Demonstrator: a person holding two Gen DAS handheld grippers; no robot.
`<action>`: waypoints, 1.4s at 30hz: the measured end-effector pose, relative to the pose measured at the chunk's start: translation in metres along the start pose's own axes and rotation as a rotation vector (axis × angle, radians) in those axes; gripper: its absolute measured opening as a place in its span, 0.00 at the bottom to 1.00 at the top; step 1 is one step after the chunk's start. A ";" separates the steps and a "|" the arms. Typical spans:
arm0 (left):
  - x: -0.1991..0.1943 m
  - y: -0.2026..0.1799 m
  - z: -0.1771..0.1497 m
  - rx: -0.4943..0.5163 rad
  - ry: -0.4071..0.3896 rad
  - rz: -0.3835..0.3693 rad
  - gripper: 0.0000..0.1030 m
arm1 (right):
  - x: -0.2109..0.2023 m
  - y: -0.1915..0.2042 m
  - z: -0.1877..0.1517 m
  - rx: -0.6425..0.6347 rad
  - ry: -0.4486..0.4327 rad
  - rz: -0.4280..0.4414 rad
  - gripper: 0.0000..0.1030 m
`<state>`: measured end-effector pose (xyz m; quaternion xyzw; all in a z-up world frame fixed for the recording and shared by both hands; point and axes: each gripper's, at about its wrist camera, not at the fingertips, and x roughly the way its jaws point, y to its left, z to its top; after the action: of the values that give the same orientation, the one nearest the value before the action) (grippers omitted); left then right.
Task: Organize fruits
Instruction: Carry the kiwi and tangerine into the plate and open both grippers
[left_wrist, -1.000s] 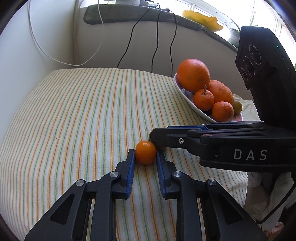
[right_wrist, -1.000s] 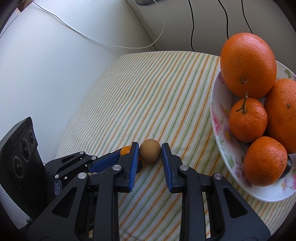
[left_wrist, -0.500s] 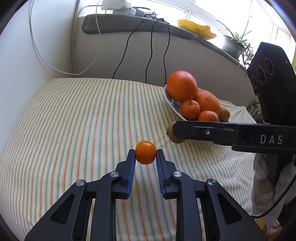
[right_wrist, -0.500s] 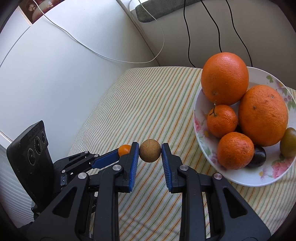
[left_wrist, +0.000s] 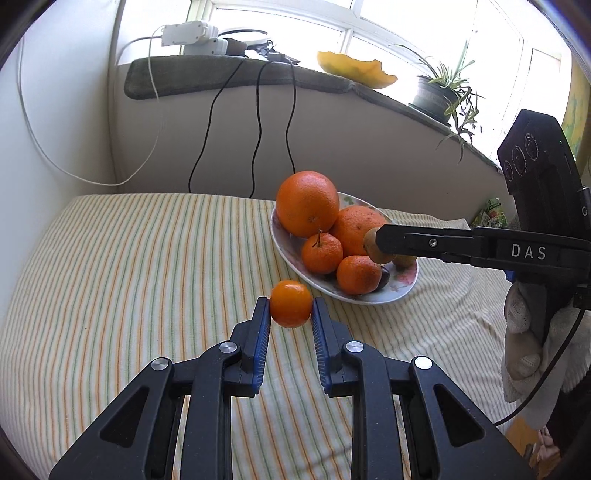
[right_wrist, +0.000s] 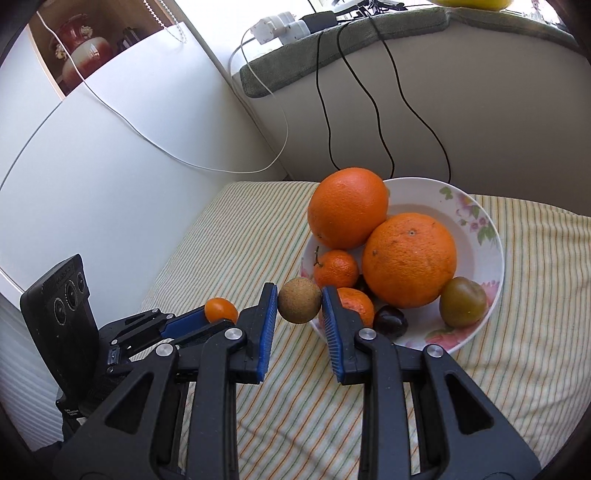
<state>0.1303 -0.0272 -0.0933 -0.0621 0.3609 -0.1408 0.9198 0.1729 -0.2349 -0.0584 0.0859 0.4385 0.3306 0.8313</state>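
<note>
1. Left gripper (left_wrist: 291, 312): tilted downward over the striped cloth (left_wrist: 129, 277), blue pads clamped on a small orange fruit (left_wrist: 291, 303), held clear of the cloth and just short of the plate's near rim.
2. Right gripper (right_wrist: 300, 306): also angled down, pads closed on a round brown fruit (right_wrist: 299, 301), carried above the near edge of the plate; in the left wrist view reaching in from the right, tip over the piled fruit.
3. Plate (right_wrist: 476, 221): white with a flower print, resting on the cloth, holding two large oranges (right_wrist: 349, 206), two mandarins (right_wrist: 336, 267), a dark plum (right_wrist: 389, 321) and a greenish-brown fruit (right_wrist: 463, 302).
4. Surface: flat top covered by cloth with orange and green stripes, pushed into a corner of white walls.
5. Room: windowsill (left_wrist: 258, 77) with a grey-green pad above, black cables (left_wrist: 255, 140) hanging from it, potted plant (left_wrist: 439, 92) and yellow dish (left_wrist: 354, 68) by the bright window.
6. Held fruits: both nearly round, no clear long axis; stem end cannot be told.
</note>
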 end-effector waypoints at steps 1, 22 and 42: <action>0.001 -0.003 0.003 0.004 -0.003 -0.002 0.20 | -0.005 -0.004 0.001 0.005 -0.006 -0.005 0.26; 0.050 -0.062 0.069 0.139 -0.016 -0.032 0.20 | -0.022 -0.071 0.026 0.090 -0.072 -0.097 0.26; 0.088 -0.083 0.091 0.184 0.021 -0.030 0.20 | -0.001 -0.101 0.030 0.131 -0.049 -0.095 0.26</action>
<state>0.2360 -0.1323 -0.0657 0.0189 0.3550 -0.1877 0.9156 0.2435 -0.3090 -0.0835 0.1274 0.4423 0.2593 0.8491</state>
